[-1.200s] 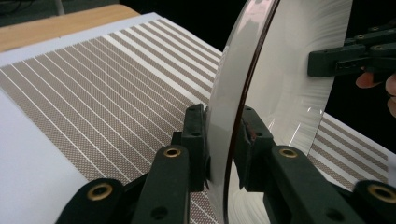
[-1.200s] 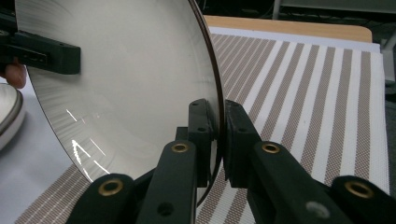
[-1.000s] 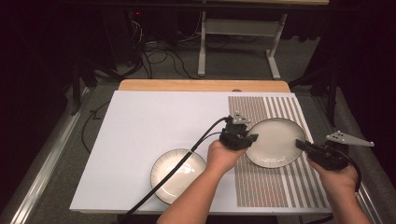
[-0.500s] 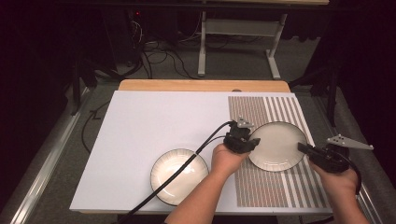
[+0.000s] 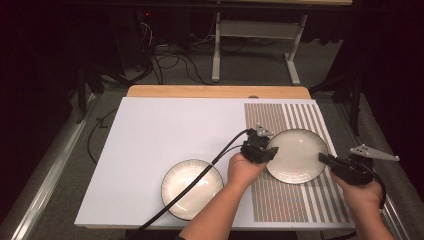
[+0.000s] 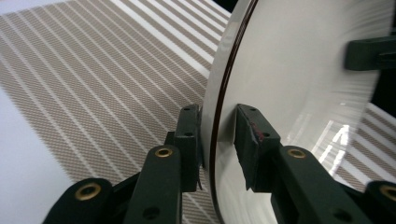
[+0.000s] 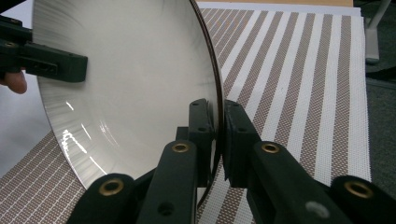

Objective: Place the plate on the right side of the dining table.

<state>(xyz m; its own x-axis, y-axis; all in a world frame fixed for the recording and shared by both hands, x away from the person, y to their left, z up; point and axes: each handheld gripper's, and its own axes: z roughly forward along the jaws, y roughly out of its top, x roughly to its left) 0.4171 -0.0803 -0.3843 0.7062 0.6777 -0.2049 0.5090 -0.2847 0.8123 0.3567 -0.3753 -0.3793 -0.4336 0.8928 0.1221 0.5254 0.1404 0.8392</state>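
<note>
Plate (image 6: 299, 93) rim cut off at frame edges

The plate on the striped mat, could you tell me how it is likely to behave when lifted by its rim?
The plate looks glazed and glossy, so probably stiff, brittle and slippery. The right gripper pinches only the thin rim; the left gripper has just been opening, one pad off it. It may well tilt or slip.

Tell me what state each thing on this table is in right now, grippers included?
Plate: on the striped placemat, rim between both grippers' jaws.
Bowl: upright, empty, cable lying across it.
Left gripper: jaws just opening, a gap at the plate's rim.
Right gripper: clamped on the plate's rim.
</note>
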